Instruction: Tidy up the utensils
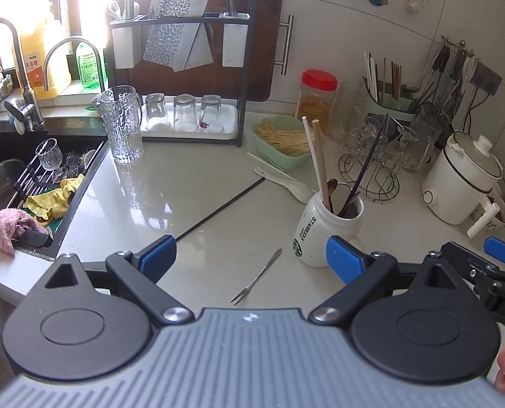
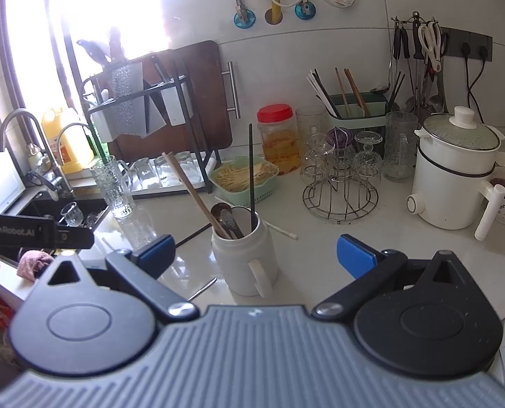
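Note:
A white Starbucks mug (image 1: 323, 231) stands on the counter with chopsticks and spoons in it; it also shows in the right wrist view (image 2: 243, 256). A small metal fork (image 1: 257, 277) lies flat just left of the mug, between my left gripper's fingers; its handle end shows in the right wrist view (image 2: 203, 288). A white spoon (image 1: 286, 183) and a white chopstick (image 2: 281, 230) lie on the counter behind the mug. My left gripper (image 1: 252, 260) is open and empty just above the fork. My right gripper (image 2: 255, 255) is open and empty, with the mug between its fingers.
A black sink (image 1: 31, 183) with cloths and a glass lies at the left. A glass pitcher (image 1: 121, 124), a rack with upturned glasses (image 1: 184, 112), a green basket (image 1: 281, 142), a wire glass stand (image 1: 378, 166), a white cooker pot (image 1: 463, 176) and a chopstick holder (image 2: 357, 108) stand behind.

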